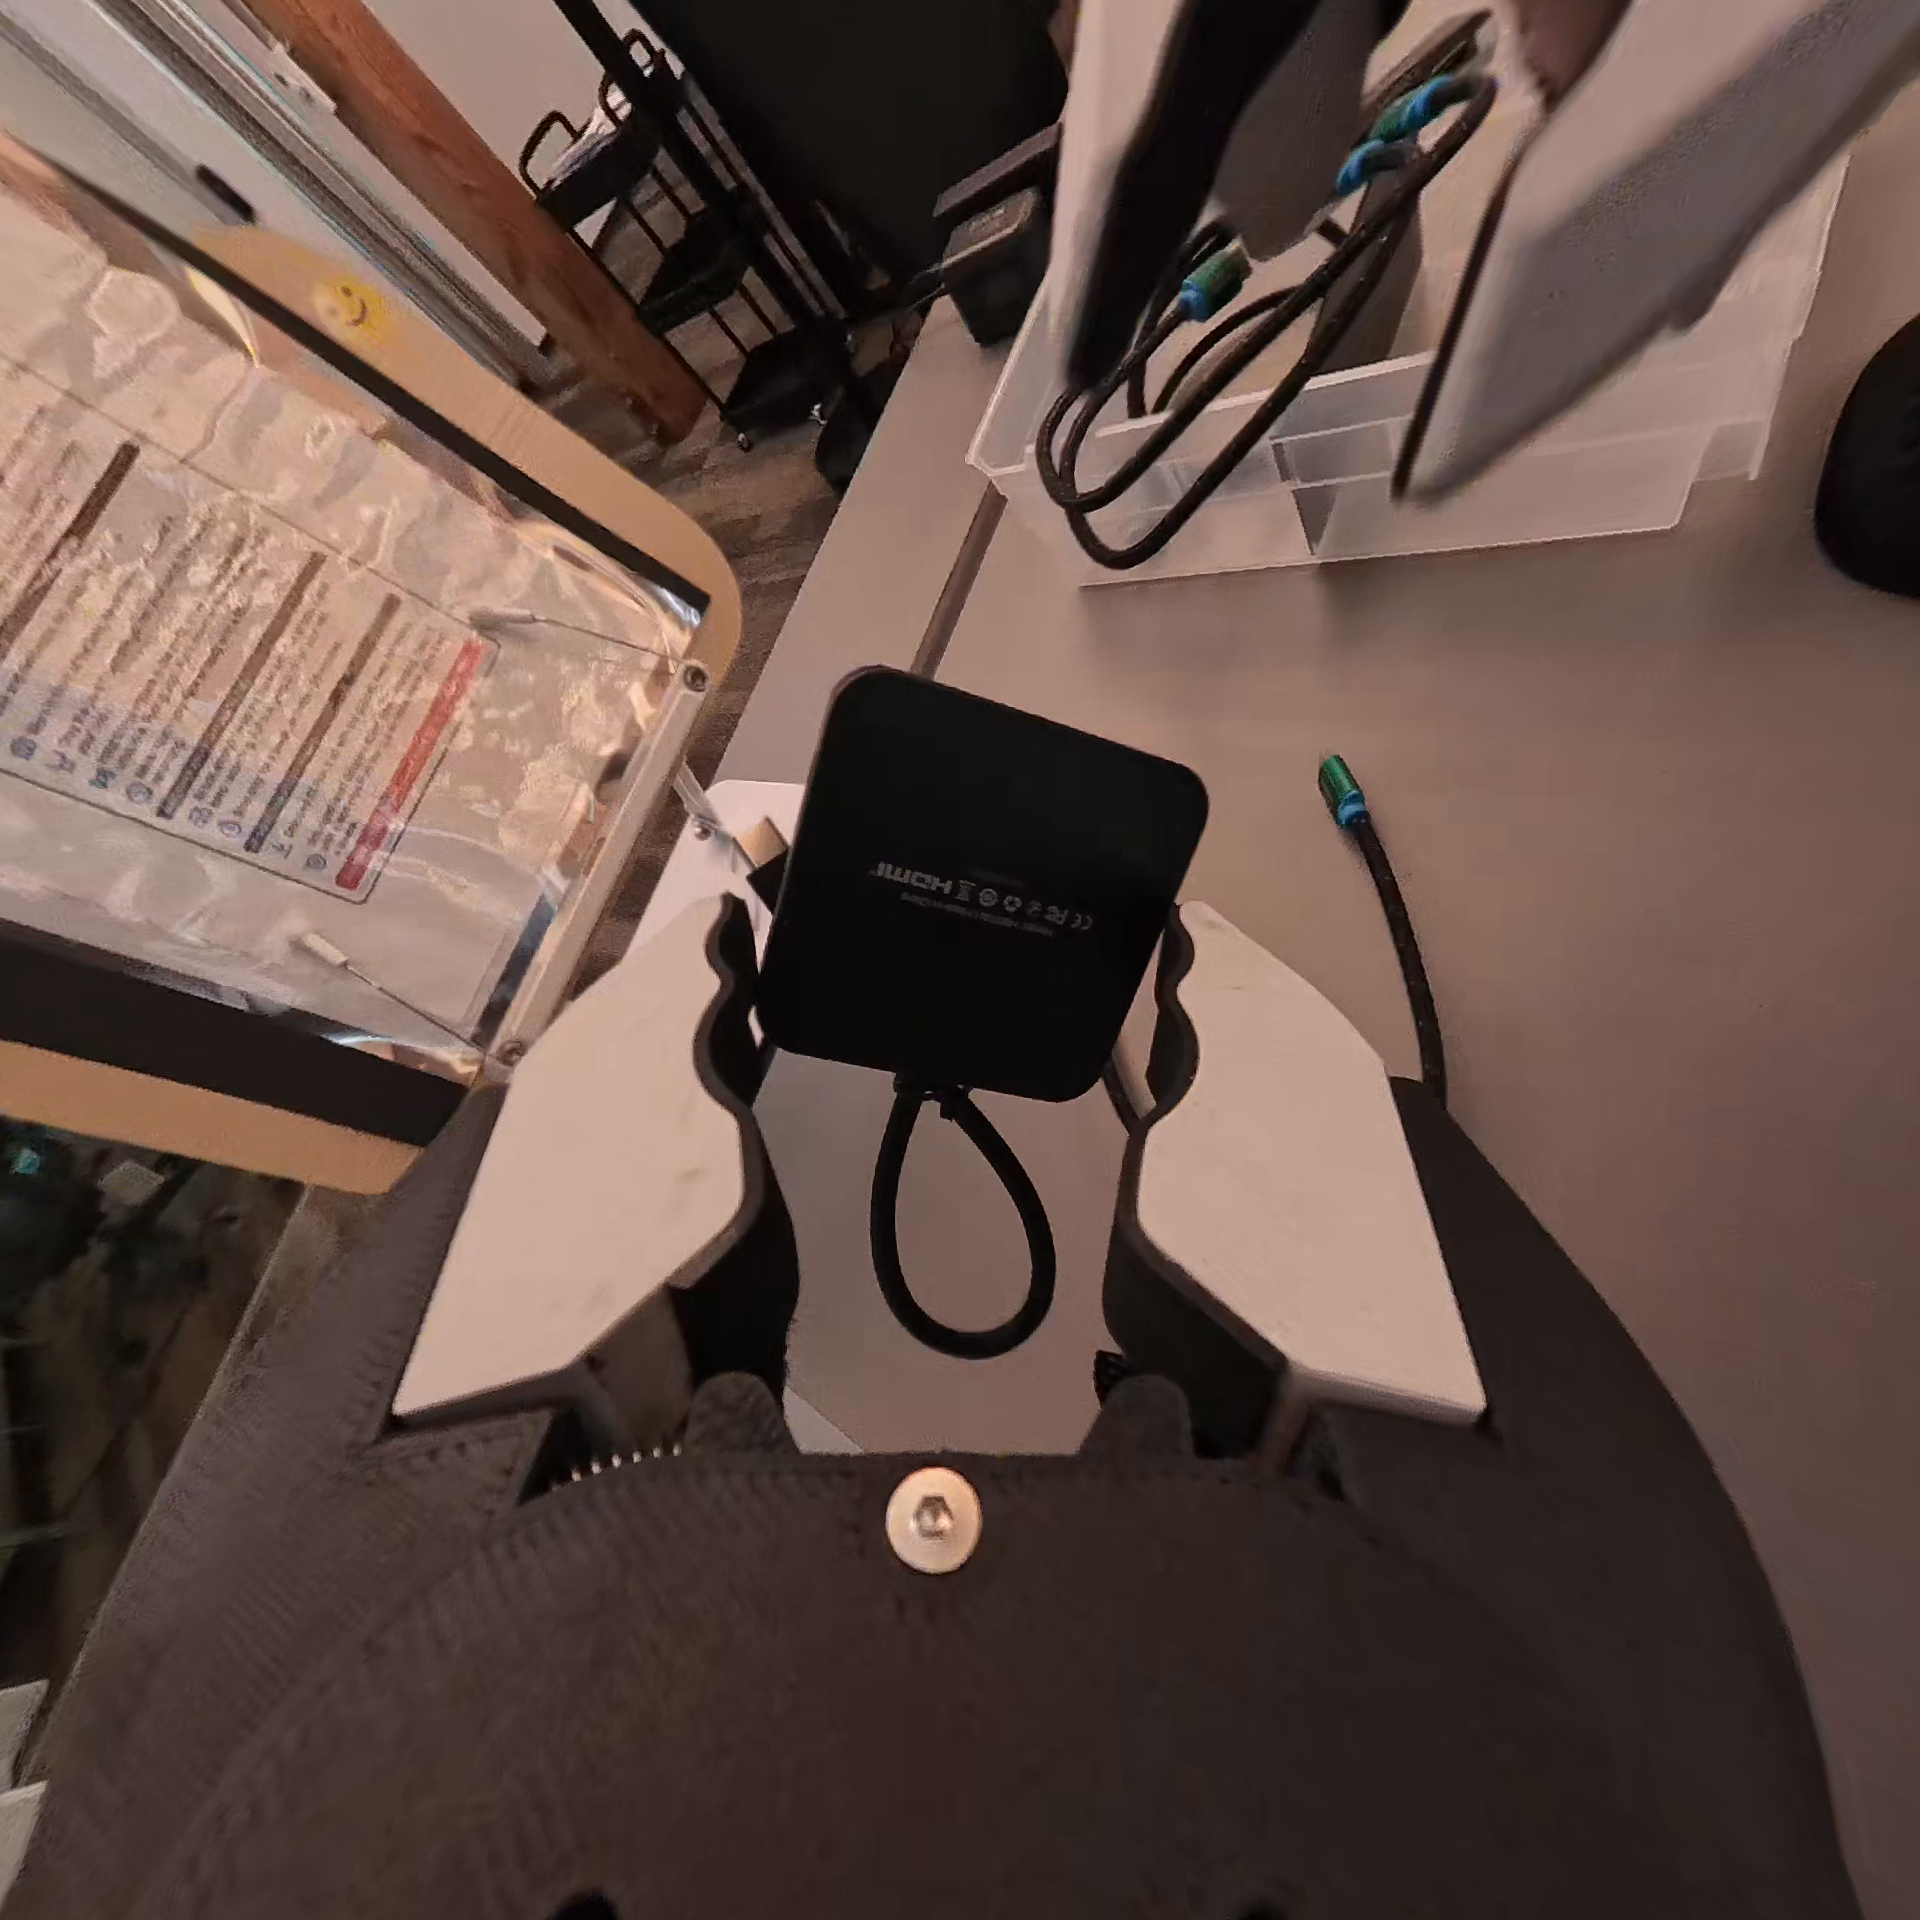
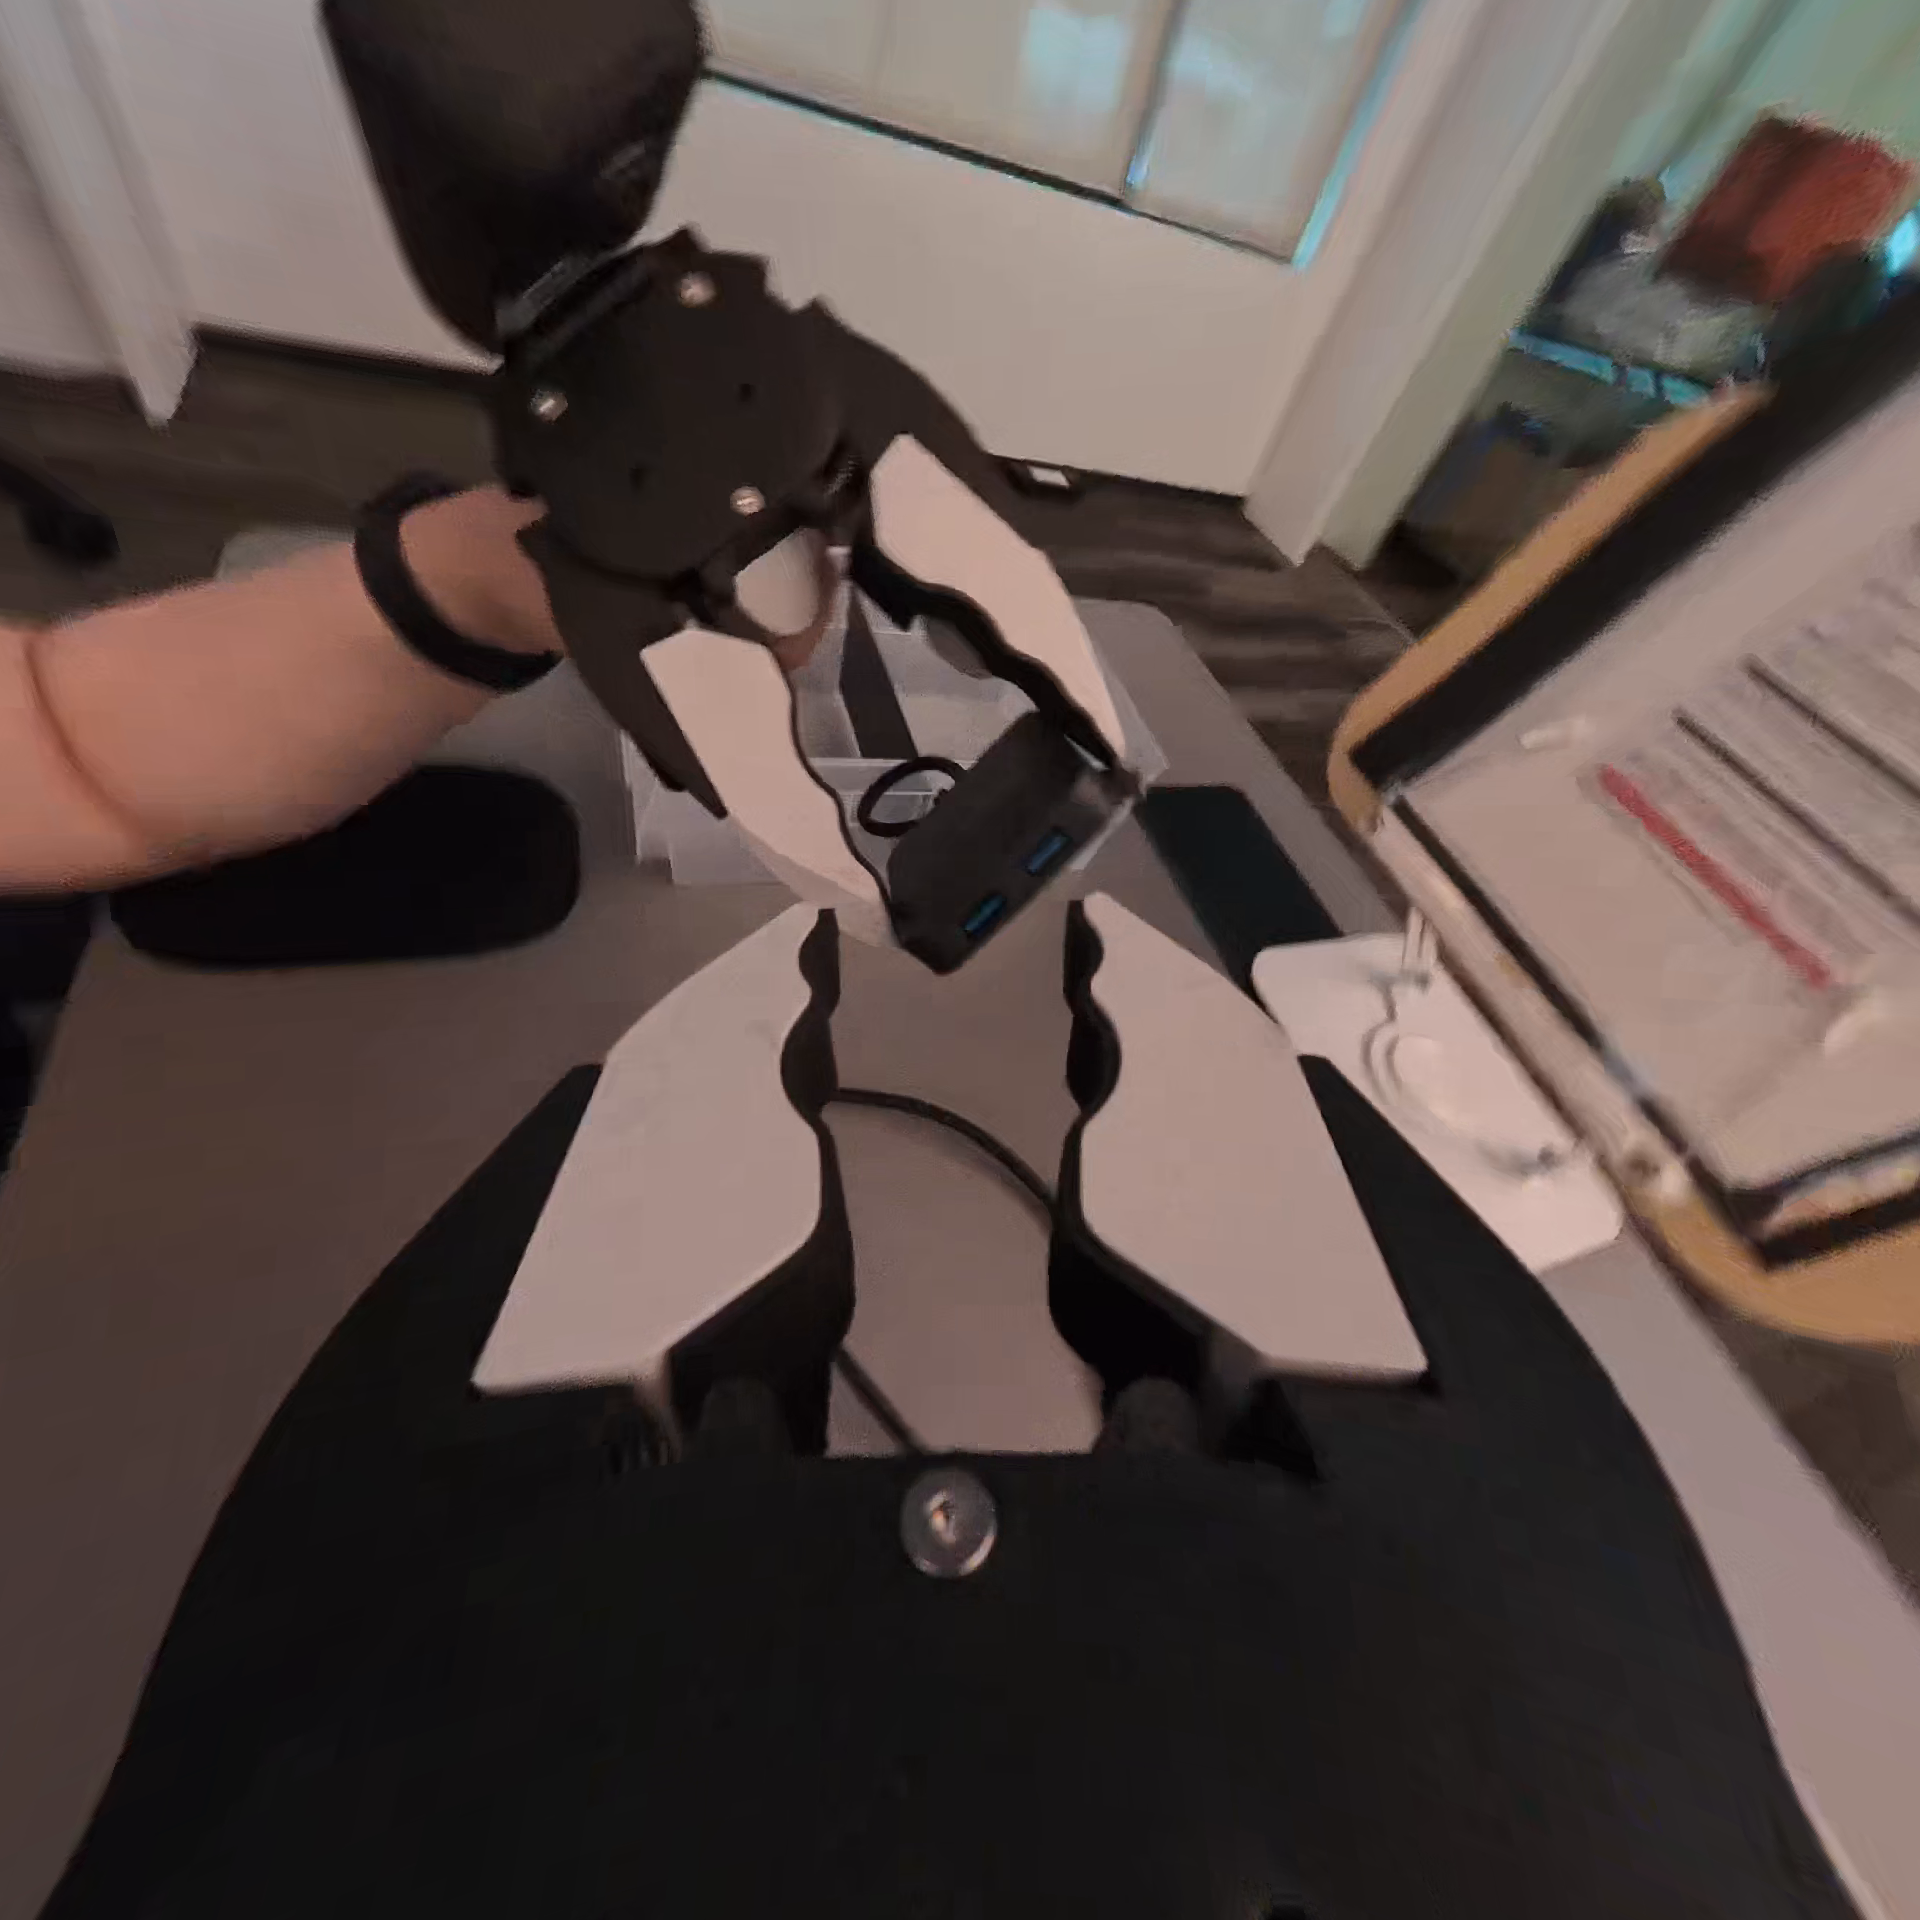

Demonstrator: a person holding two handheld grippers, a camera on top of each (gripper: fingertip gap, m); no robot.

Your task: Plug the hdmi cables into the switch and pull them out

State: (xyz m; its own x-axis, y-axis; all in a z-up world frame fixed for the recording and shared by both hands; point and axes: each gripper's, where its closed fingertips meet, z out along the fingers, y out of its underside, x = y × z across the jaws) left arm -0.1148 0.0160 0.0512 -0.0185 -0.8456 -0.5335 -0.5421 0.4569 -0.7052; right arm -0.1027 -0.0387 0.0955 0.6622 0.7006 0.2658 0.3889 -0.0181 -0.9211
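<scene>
My left gripper [image 1: 954, 920] is shut on the black HDMI switch [image 1: 987, 883], held by its two side edges above the grey table [image 1: 1558, 935]. The switch's short looped cord [image 1: 961, 1226] hangs toward me. In the right wrist view the left gripper [image 2: 997, 847] holds the switch [image 2: 1023, 800] tilted, two blue ports facing my right gripper [image 2: 951, 966]. The right gripper is open and empty, just in front of the switch. A black HDMI cable with a green and blue tip [image 1: 1340, 795] lies on the table right of the switch. A black cable [image 2: 935, 1132] runs under the right gripper.
A clear plastic bin [image 1: 1340, 457] with more coiled cables stands at the back right. A tan-edged case with a foil sheet [image 1: 312, 675] overhangs the table's left side, beside a white pad [image 2: 1434, 1081]. A person's forearm [image 2: 208, 707] reaches in. A black object [image 1: 1881, 468] sits at the right edge.
</scene>
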